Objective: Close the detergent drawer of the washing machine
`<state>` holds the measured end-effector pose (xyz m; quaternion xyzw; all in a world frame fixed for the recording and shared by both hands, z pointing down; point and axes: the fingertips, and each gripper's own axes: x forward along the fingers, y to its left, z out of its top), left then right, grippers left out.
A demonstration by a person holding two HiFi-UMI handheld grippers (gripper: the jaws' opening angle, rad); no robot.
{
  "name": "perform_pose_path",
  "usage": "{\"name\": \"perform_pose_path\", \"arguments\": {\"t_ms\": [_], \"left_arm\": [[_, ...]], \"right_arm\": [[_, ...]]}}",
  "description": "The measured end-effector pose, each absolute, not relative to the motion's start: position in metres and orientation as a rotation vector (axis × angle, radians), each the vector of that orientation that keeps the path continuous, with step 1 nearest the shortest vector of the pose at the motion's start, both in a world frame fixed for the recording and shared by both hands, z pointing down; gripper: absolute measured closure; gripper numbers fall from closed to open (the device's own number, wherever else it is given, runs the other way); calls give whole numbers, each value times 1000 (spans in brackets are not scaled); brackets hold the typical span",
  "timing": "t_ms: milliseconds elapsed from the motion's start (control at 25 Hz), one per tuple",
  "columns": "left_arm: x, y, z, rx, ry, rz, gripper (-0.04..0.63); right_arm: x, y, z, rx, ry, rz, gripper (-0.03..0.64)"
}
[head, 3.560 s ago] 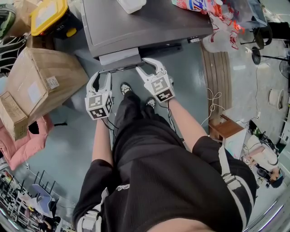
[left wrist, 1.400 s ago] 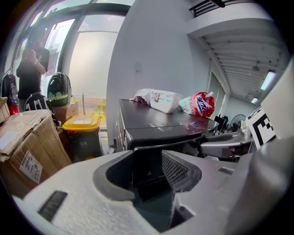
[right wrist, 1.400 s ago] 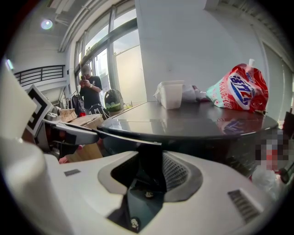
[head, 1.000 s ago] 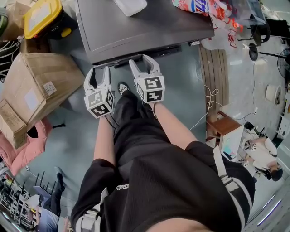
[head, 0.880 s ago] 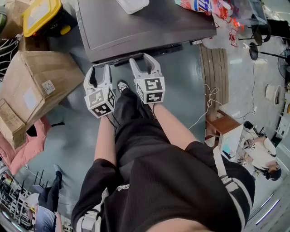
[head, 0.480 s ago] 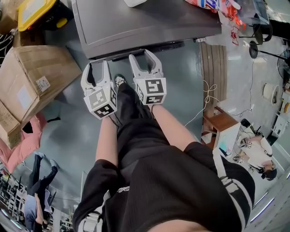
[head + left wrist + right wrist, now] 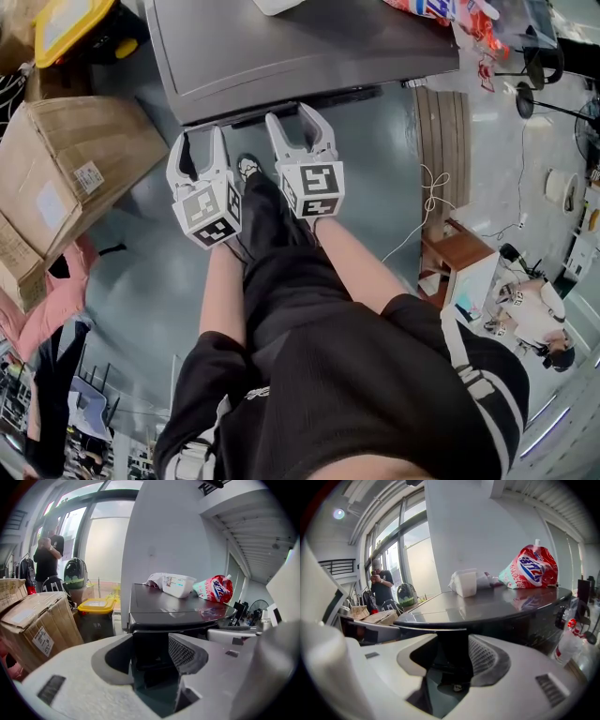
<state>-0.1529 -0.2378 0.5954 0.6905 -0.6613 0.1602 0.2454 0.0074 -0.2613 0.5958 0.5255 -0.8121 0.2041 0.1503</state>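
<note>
Washer (image 7: 300,47) w/ dark top, grey floor (image 7: 375,169), cardboard box (image 7: 66,169) beside, L gripper (image 7: 198,137) & R gripper (image 7: 290,115) jaws wide, nothing held

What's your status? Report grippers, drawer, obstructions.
Left gripper open, empty; right gripper open, empty; both at the washing machine front. Detergent drawer sits flush, reads closed. Nothing in the way.

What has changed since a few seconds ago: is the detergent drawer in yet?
The detergent drawer, which jutted out of the washing machine's front, is now pushed in flush. The right gripper and the left gripper have come in closer to that front edge. Unchanged: both sets of jaws stand open and empty, and the cardboard box sits where it was.
</note>
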Motion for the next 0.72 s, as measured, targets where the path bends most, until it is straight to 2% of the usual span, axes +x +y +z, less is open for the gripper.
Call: {"name": "perform_pose_path", "arguments": {"t_ms": [720], "left_arm": [[-152, -236, 595, 1829, -1835, 435, 354]], "right_arm": [[9, -259, 595, 1603, -2259, 645, 416]]}}
